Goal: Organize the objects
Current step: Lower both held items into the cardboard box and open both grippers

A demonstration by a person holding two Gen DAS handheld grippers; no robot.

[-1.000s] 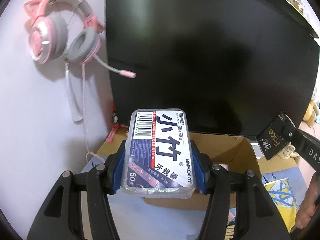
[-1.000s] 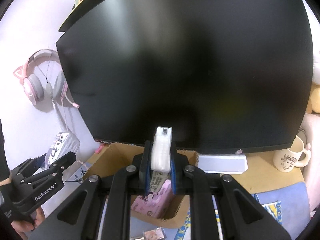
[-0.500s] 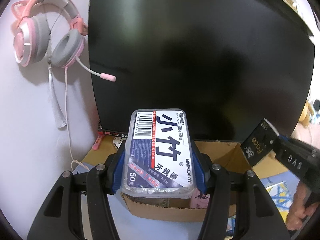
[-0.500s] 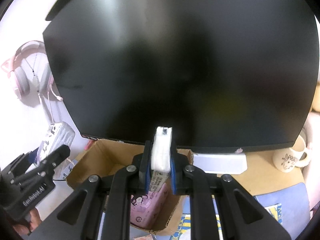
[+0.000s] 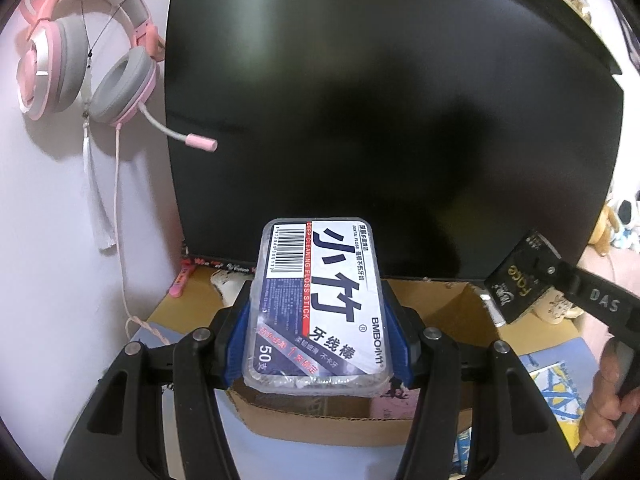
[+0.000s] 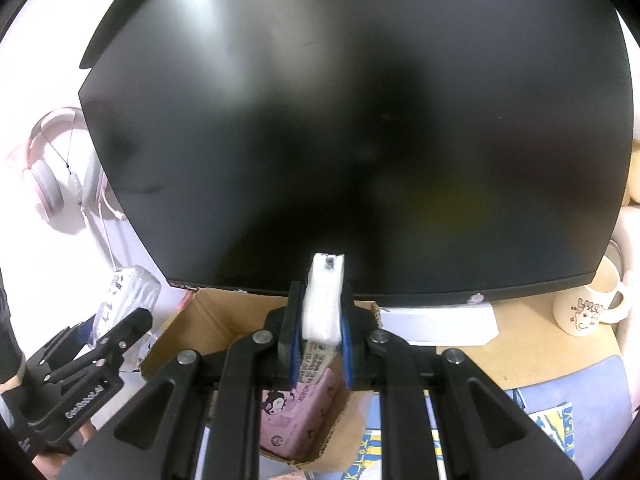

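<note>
My left gripper (image 5: 320, 300) is shut on a clear box of floss sticks (image 5: 318, 308) with a blue and white label, held above the near edge of an open cardboard box (image 5: 444, 300). My right gripper (image 6: 322, 304) is shut on a thin packet (image 6: 323, 300), white on its edge and black on its face, which also shows in the left wrist view (image 5: 520, 284). It hangs over the same cardboard box (image 6: 208, 320), where a pink packet (image 6: 298, 412) lies inside. The left gripper (image 6: 120, 320) and its floss box (image 6: 128, 292) show at the left of the right wrist view.
A large black monitor (image 5: 380, 120) stands right behind the box. A pink headset (image 5: 84, 52) hangs on the white wall at left. A cream mug (image 6: 588, 308) and a white block (image 6: 436, 320) sit on the wooden desk at right. A blue mat (image 6: 560, 392) lies in front.
Both grippers have moved forward toward the monitor and over the cardboard box, still holding their items. The box now sits lower and closer in both views.
</note>
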